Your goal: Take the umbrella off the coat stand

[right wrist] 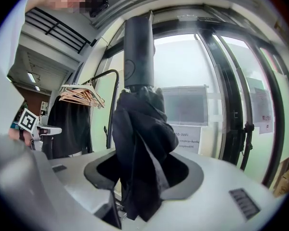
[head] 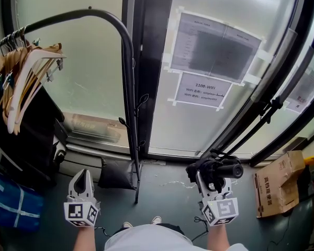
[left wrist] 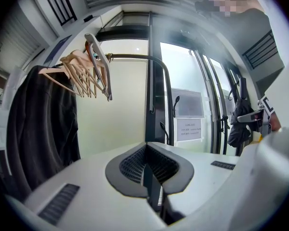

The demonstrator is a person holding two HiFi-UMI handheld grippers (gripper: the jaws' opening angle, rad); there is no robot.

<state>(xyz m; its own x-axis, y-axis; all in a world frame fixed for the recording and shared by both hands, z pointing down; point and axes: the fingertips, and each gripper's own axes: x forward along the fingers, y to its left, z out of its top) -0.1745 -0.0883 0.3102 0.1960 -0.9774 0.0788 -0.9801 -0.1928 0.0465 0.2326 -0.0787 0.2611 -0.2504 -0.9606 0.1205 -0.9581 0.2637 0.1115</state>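
The umbrella (head: 215, 170), folded and black, is already clear of the coat stand (head: 130, 88). It lies crosswise in the right gripper (head: 209, 178), whose jaws are partway closed and clamped on its bunched fabric, well to the right of the pole and before the glass door, so the taking-off looks done and only carrying it away seems left. The left gripper (head: 82, 178) has its jaws together on nothing, and a taped notice (head: 203, 90) on the glass reads "1108-WIFI", while the larger sheet (head: 214, 46) above it and the print on the cardboard box (head: 278, 184) are too small to read.
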